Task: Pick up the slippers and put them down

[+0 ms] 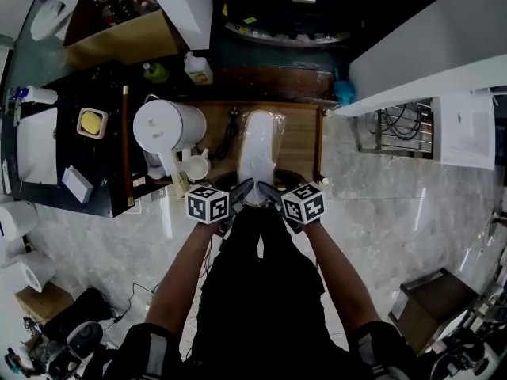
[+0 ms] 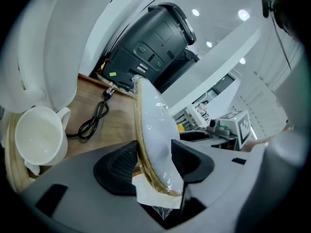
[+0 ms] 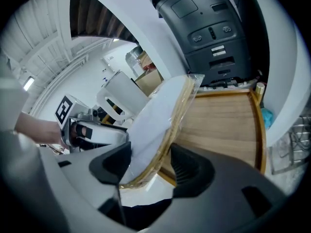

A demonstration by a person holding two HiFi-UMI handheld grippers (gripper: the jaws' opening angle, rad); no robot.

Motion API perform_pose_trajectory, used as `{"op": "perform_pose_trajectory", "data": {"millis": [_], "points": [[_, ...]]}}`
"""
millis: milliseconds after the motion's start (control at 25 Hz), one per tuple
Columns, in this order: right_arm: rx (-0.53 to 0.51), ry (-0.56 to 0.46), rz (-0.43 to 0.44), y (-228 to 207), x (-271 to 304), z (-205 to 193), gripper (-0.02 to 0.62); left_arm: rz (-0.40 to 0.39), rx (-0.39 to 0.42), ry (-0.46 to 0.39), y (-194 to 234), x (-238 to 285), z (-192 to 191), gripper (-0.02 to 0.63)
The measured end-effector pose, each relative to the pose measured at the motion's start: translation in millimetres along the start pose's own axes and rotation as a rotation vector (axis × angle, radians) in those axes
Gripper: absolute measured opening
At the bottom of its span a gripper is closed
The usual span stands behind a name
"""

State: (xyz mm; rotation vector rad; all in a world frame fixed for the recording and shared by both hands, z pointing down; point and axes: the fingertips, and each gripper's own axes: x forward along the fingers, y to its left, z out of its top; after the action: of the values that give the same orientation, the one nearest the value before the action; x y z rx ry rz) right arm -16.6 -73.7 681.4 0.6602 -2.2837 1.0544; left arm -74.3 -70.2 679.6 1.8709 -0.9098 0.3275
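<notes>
We see both claws clamped on the near end of the slippers (image 1: 258, 153), a white pack in clear wrap with a tan sole edge.

1. Left claw (image 2: 154, 159): its two black pads press on either face of the pack, which stands between them edge-on to this camera. In the head view the left claw (image 1: 238, 190) sits at 7 o'clock from the pack.
2. Right claw (image 3: 151, 164): its pads also close on the pack from both faces. In the head view the right claw (image 1: 271, 190) sits at 5 o'clock from the pack. The two claws are just beside each other.
3. Slippers: from the claws the pack runs toward 12 o'clock over the wooden desk (image 1: 297, 145). Its near end overhangs the desk's near edge. We cannot tell whether its far end rests on the wood.

Nearby items, head view:
- A white jug (image 1: 166, 125) stands at 9 o'clock from the pack, near it.
- A white mug (image 1: 196, 167) stands at 8 o'clock from the pack, just beside the jug.
- A black cable (image 1: 230, 137) lies on the wood between jug and pack.
- A black appliance (image 3: 209, 28) stands beyond the desk at 12 o'clock.
</notes>
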Motion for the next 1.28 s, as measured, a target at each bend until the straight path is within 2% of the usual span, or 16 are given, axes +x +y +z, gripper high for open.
{"op": "perform_pose_trajectory", "data": {"millis": [640,1280], "points": [[0.046,-0.105,-0.06,41.5,-42.0,5.5,0.261,-0.059,0.086,-0.063,-44.9,-41.3,10.9,0.224],[-0.013,-0.177,-0.076,50.5,-74.2,25.9,0.261,-0.124,0.162,-0.086,-75.5,-50.7,26.0,0.222]]}}
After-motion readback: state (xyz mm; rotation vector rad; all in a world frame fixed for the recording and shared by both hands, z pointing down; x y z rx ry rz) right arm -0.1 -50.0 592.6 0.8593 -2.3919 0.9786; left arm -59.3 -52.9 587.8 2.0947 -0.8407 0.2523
